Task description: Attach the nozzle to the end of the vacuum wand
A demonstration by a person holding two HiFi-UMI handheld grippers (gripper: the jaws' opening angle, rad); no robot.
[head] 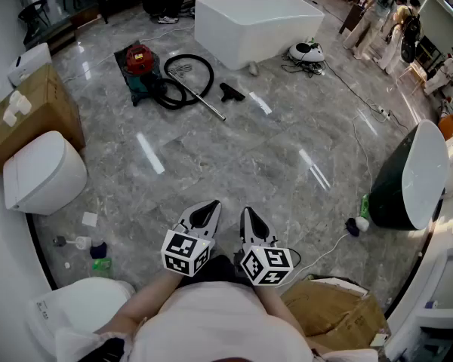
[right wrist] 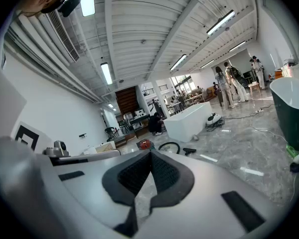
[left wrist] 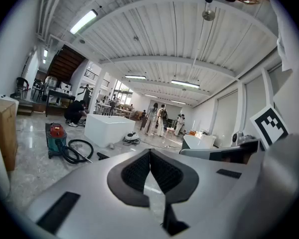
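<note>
The nozzle (head: 231, 93), a small black piece, lay on the grey marble floor (head: 234, 164) far in front of the person. It was near the vacuum wand (head: 208, 105) but was not touching it. The wand was a thin metal tube that lay flat on the floor, and its far end went into the black hose (head: 187, 60). The hose made a loop and led to the vacuum cleaner (head: 140, 62), which had a red top and a green body and stood to the left of the loop. Behind these things stood a white bathtub (head: 257, 25), and a small white device (head: 308, 51) with cables lay at its right end.

Both grippers were close to the person's body, side by side and well apart from the nozzle and the wand. The left gripper (head: 208, 207) had its jaws pressed together with nothing between them. The right gripper (head: 248, 214) was the same, jaws together and empty. Both pointed forward and a little downward.

At the left edge stood a white toilet (head: 41, 176) and behind it a cardboard box (head: 30, 111). At the right stood a dark basin (head: 408, 179) with a white inside. Several people (head: 385, 13) stood at the far right of the hall.
</note>
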